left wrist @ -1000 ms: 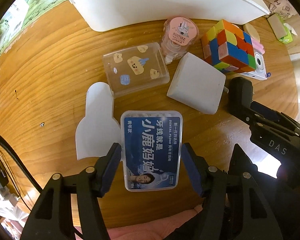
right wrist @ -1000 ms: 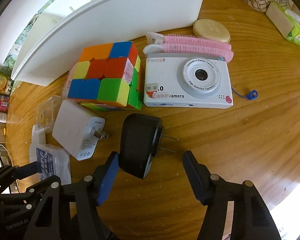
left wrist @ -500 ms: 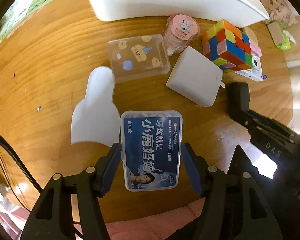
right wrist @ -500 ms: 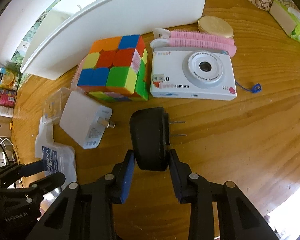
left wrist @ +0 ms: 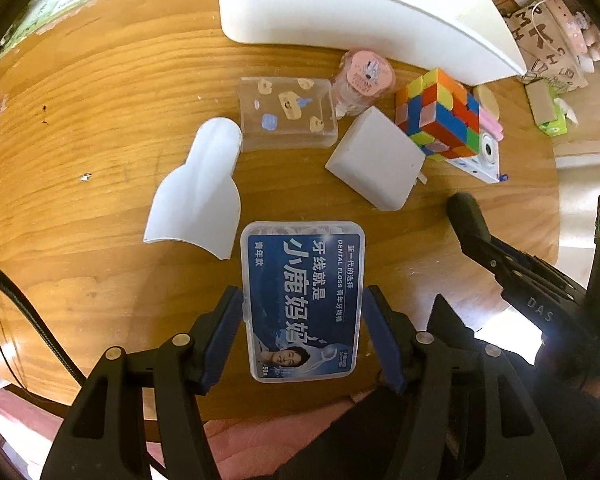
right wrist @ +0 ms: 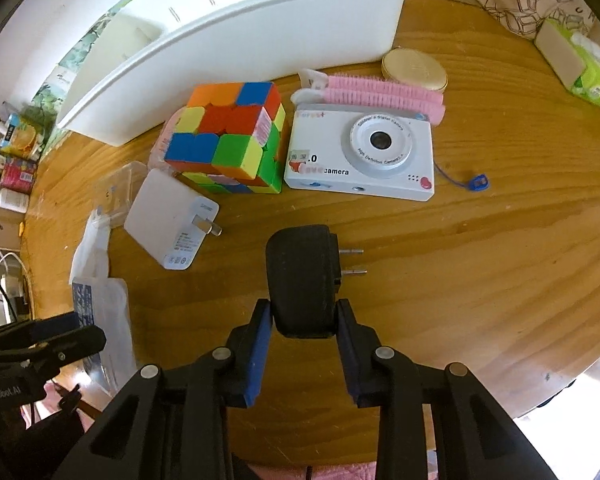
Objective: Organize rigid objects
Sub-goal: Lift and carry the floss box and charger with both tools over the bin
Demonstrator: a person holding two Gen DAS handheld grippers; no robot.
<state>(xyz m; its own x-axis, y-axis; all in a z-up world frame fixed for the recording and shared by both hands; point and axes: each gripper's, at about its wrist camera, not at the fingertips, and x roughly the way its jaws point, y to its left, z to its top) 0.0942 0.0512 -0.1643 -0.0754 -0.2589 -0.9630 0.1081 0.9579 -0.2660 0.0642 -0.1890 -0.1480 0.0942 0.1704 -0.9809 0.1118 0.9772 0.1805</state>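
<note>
A clear dental floss box with a blue label (left wrist: 300,264) sits between the blue pads of my left gripper (left wrist: 303,300), which is shut on its long sides above the wooden table (left wrist: 100,92). The right wrist view shows a black plug charger (right wrist: 300,272), prongs pointing right. My right gripper (right wrist: 304,314) is closing, with its pads pressed on the charger's near end. Farther back lie a white charger (right wrist: 172,228), a colour cube (right wrist: 228,136) and a white toy camera (right wrist: 364,156). A large white bin (right wrist: 240,44) stands at the back.
A clear sticker box (left wrist: 286,114), a pink round container (left wrist: 366,80) and a white scoop-shaped piece (left wrist: 198,196) lie in front of the bin. Pink hair rollers (right wrist: 380,94), a gold compact (right wrist: 414,70) and a green tissue pack (right wrist: 584,68) are behind the camera.
My right gripper's jaws have come together from wide apart onto the black charger. My left gripper keeps the floss box and has drawn back and rolled, so the table items look smaller.
</note>
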